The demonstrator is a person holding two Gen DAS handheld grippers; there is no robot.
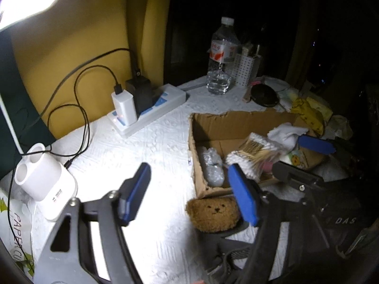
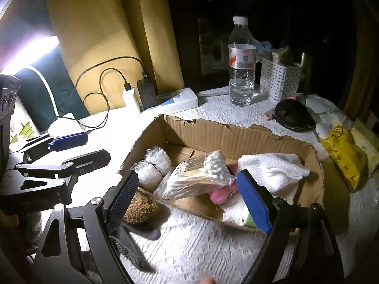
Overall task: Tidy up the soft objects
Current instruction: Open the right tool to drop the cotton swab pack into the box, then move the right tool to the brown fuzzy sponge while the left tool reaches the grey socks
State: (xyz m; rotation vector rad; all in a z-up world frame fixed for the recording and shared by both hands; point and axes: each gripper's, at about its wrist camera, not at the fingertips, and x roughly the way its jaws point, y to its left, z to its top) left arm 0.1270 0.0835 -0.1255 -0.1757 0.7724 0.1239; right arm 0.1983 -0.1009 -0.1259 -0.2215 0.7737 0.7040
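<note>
Cardboard is the landmark here: a torn-rimmed box (image 2: 227, 132) sits on the white cloth (image 2: 194, 243), and everything is placed from it.

Left of the box, the left gripper (image 1: 189, 194) hovers over bare cloth, jaws apart and holding nothing. A charger cable (image 1: 80, 108) loops on that side, farther from the box; a wide sweep could snag it.

At the box's near left corner, outside the wall, the brown bear (image 1: 214, 214) lies touching the cardboard. It looks like the one soft thing not yet put away. It sits low against the wall, so a finger closing from that side may catch the cardboard, dragging or tipping the light box.

Inside the box, left to right: bubble wrap (image 2: 154, 168), a swab bag (image 2: 199, 175) over something pink (image 2: 222, 193), and a white cloth wad (image 2: 272, 170). The pile is loose, so dropping the bear on top could roll it back out over the low, ripped front edge.

Over the box's near edge, the right gripper (image 2: 187, 203) is spread wide and empty.

Behind the box, a water bottle (image 2: 241, 66) stands upright, and could topple if the box is shoved back.
</note>
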